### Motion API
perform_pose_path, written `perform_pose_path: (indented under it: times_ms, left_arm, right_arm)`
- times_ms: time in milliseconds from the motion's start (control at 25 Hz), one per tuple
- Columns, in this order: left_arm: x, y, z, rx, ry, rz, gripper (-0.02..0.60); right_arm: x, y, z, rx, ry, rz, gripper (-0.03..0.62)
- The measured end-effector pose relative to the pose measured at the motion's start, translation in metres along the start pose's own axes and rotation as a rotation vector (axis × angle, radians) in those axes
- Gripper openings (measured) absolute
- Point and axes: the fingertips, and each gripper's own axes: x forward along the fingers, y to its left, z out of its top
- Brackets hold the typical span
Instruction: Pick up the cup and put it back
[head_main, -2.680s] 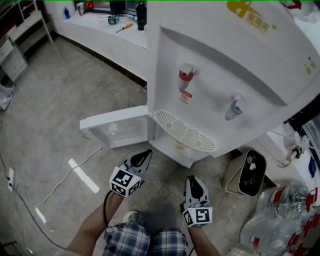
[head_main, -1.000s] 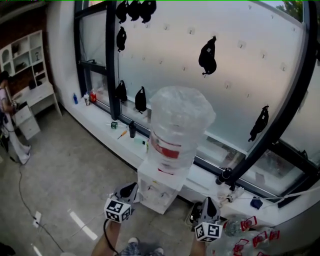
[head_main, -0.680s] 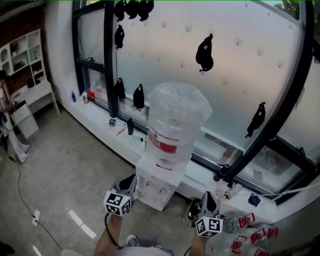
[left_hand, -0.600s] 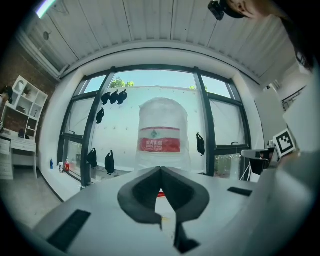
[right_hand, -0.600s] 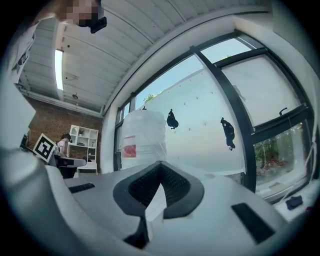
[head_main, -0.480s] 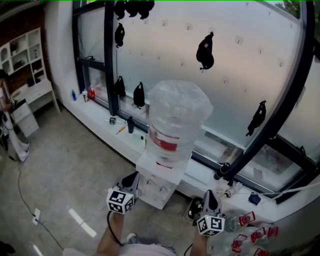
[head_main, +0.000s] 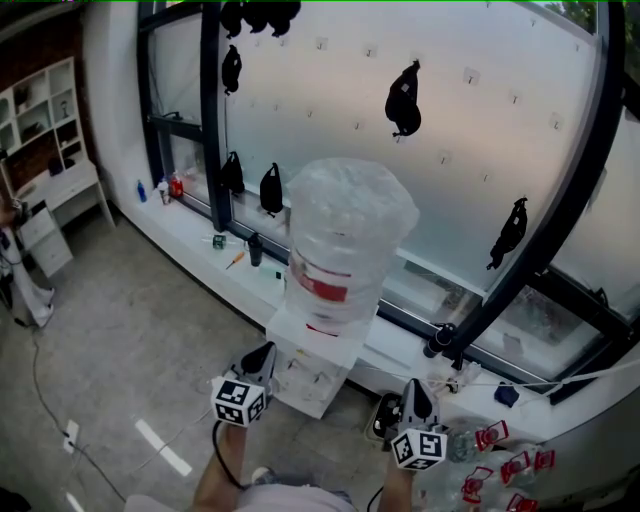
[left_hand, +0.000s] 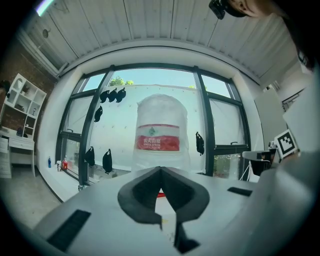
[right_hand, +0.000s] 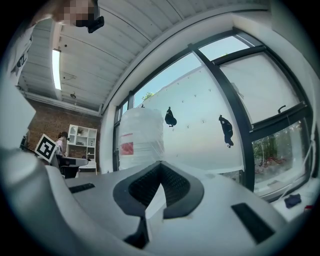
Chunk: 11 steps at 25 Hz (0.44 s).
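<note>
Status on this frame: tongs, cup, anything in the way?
Left tongs shut, empty. Right tongs shut, empty. Cup not in view. Water dispenser ahead; no obstruction seen.

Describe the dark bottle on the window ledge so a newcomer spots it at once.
Find the water dispenser with its big clear jug. On the white ledge just left of it stands the dark bottle, upright and black; the small tool beside it lies flat.

2 grippers (head_main: 264, 352) (head_main: 416, 388), 1 jug (head_main: 345, 240), 1 dispenser (head_main: 308, 362)
</note>
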Motion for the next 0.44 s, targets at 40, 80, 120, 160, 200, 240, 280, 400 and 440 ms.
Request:
perform_pose_path:
  times_ms: [40,80,120,160,200,240,280,400,440]
  left_arm:
    - [0.0005,-0.0002,-0.0009,-0.003,0.003,0.0,0.025]
    - [0.0003,-0.0005,-0.0021,-0.006,0.006,0.0,0.025]
    - [-0.0004,-0.0006,-0.0033,-0.009,0.009,0.001,0.025]
    - [-0.0013,-0.0005,-0.0044,-0.009,0.011,0.002,0.025]
    - [-0.0018,-0.0004,-0.0051,-0.009,0.012,0.001,0.025]
    - [-0.0019,-0.0002,-0.0054,-0.009,0.011,0.0,0.025]
    - [-0.0016,-0.0002,-0.0055,-0.01,0.01,-0.001,0.025]
    - [-0.0004,-0.0018,-0.0066,-0.015,0.008,-0.005,0.025]
    - [-0.0001,-0.0026,-0.0072,-0.017,0.007,-0.006,0.025]
  right_arm:
    - [0.0001,-0.0006,-0.0005,0.0,0.002,0.0,0.017]
    - [-0.0004,-0.0013,-0.0011,0.002,0.004,-0.001,0.017]
    - [-0.0013,-0.0016,-0.0017,0.003,0.007,-0.002,0.017]
    - [-0.0023,-0.0015,-0.0022,0.004,0.009,-0.003,0.017]
    - [-0.0029,-0.001,-0.0025,0.005,0.009,-0.003,0.017]
    - [-0.0031,-0.0003,-0.0026,0.005,0.009,-0.003,0.017]
    - [-0.0029,0.0002,-0.0024,0.003,0.008,-0.001,0.017]
    - [-0.0028,0.0007,-0.0013,-0.002,0.008,0.003,0.017]
    - [-0.0031,0.0006,-0.001,-0.004,0.008,0.004,0.017]
